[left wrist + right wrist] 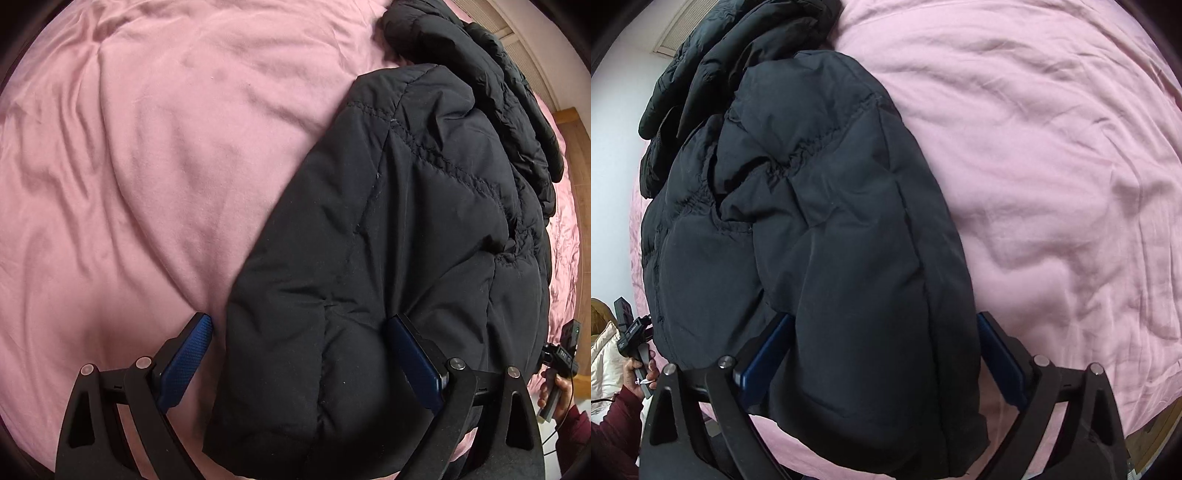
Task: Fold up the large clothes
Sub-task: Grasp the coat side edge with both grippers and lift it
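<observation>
Two grippers, both down at the near hem of the black puffer jacket (406, 229), and both spread wide. My left gripper (301, 350) has its jaws parted: the left blue pad (186, 360) sits over bare pink bedsheet (129, 166) just beside the jacket's edge, the other is pressed against the padded cloth, so the hem bulges up between the two. My right gripper (882, 354) looks much the same, jaws apart, with a thick fold of the jacket lying between the fingers and nothing pinched yet.

As I read it, this is the step of taking hold of the bottom edge for a fold. The jacket already looks narrowed, its sides or sleeves seemingly brought in over the body, so I judge the next fold runs lengthwise, hem toward collar. That calls for closing both sets of jaws on the hem at once, biting deep enough to catch all the puffy layers, then lifting evenly so the bundle does not splay open.

Outward from the grippers, the jacket stretches away across the bed, its far end bunched in a crumpled dark heap, perhaps the hood. In each view my other hand (557, 395) shows at the margin, on its handle.
</observation>
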